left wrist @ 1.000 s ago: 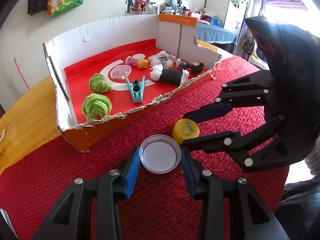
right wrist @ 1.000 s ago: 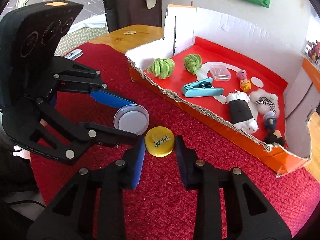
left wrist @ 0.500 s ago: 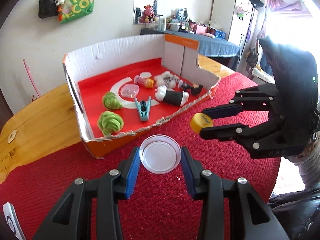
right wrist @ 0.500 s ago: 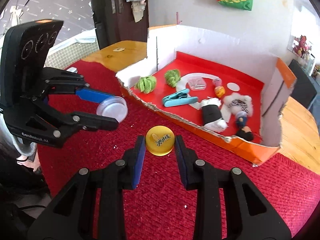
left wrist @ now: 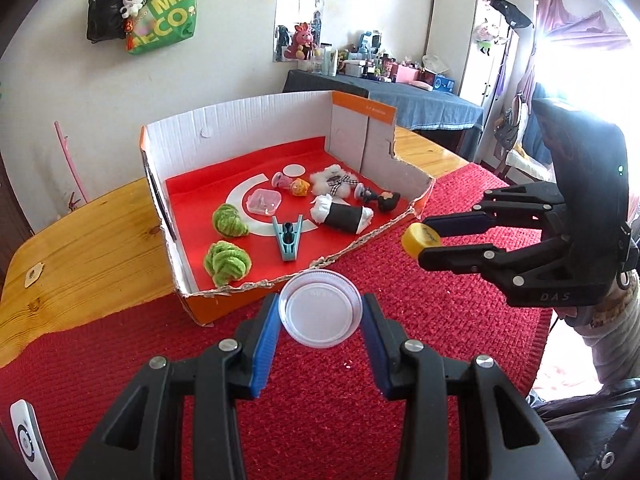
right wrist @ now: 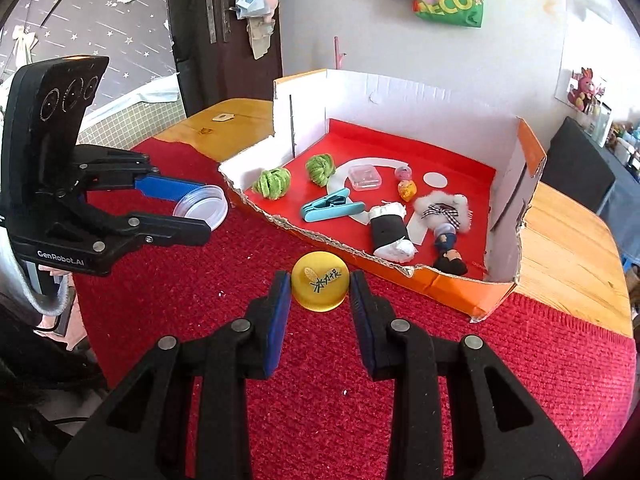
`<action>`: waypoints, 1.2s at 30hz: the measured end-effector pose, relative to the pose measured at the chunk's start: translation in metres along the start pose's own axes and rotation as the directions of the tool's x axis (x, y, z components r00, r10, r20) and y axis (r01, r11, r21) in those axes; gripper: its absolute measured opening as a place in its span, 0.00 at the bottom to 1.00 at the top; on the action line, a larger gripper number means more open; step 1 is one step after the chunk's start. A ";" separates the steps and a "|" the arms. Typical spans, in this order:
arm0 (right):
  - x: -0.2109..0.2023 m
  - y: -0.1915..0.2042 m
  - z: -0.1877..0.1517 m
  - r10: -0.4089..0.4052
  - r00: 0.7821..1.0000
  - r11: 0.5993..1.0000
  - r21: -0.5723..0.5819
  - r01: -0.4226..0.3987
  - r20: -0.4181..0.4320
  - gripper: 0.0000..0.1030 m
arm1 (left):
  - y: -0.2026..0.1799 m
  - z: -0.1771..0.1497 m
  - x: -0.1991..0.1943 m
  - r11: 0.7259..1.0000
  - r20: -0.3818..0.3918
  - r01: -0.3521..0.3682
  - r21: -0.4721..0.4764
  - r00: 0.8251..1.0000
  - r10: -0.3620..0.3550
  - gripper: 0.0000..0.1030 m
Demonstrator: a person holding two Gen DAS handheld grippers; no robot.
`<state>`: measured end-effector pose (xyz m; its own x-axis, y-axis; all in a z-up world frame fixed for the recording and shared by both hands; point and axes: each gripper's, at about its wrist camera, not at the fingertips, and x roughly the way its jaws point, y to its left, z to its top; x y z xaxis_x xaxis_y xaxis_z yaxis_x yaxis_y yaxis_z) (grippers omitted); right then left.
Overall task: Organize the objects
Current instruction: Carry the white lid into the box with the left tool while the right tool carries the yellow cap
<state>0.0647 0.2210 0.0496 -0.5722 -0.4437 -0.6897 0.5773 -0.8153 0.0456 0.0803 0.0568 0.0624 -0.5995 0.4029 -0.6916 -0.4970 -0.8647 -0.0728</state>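
left wrist view is showing a cardboard box (left wrist: 256,128) sitting on a red cloth (left wrist: 320,420), holding green yarn balls (left wrist: 227,261), a clip (left wrist: 289,236) and small toys. left gripper (left wrist: 320,312) is clenching a clear lid (left wrist: 320,308); right gripper (right wrist: 320,286) is clenching a yellow cap (right wrist: 319,286), both above the cloth.

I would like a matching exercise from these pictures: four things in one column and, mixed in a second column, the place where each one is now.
Things:
1. clear lid
2. yellow cap
3. blue clothespin
4. green bag

Places:
A. hanging on the wall
B. between the fingers of the right gripper
C. lying inside the cardboard box
D. between the fingers of the left gripper

Pairs: 1-D, 2-B, 3-C, 4-A
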 end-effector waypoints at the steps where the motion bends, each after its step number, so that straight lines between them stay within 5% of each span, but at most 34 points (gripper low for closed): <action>1: 0.000 -0.001 0.000 0.003 1.000 1.000 0.004 -0.003 0.001 0.28 | 0.000 0.000 0.000 1.000 0.000 -0.002 0.001 1.000 0.002 0.41; 12: -0.002 -0.004 0.008 0.001 1.000 1.000 0.012 -0.001 0.011 0.28 | 0.004 0.011 -0.002 1.000 0.020 -0.010 -0.011 1.000 0.010 0.41; 21: 0.015 -0.031 0.075 -0.116 0.993 0.993 0.013 0.116 0.010 0.28 | 0.024 0.072 0.025 0.997 -0.002 -0.076 -0.016 0.997 0.076 0.41; 29: 0.072 -0.064 0.128 -0.264 0.959 0.964 -0.010 0.264 -0.102 0.28 | 0.049 0.123 0.084 0.986 -0.092 -0.157 -0.052 0.984 0.152 0.41; 36: 0.112 -0.092 0.143 -0.292 0.933 0.954 0.008 0.301 -0.211 0.28 | 0.066 0.134 0.123 0.977 -0.187 -0.188 -0.099 0.968 0.167 0.41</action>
<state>-0.1356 0.1930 0.0719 -0.5793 -0.0968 -0.8093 0.3739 -0.9139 -0.1583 -0.1104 0.0899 0.0692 -0.5464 0.1894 -0.8158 -0.3113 -0.9502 -0.0121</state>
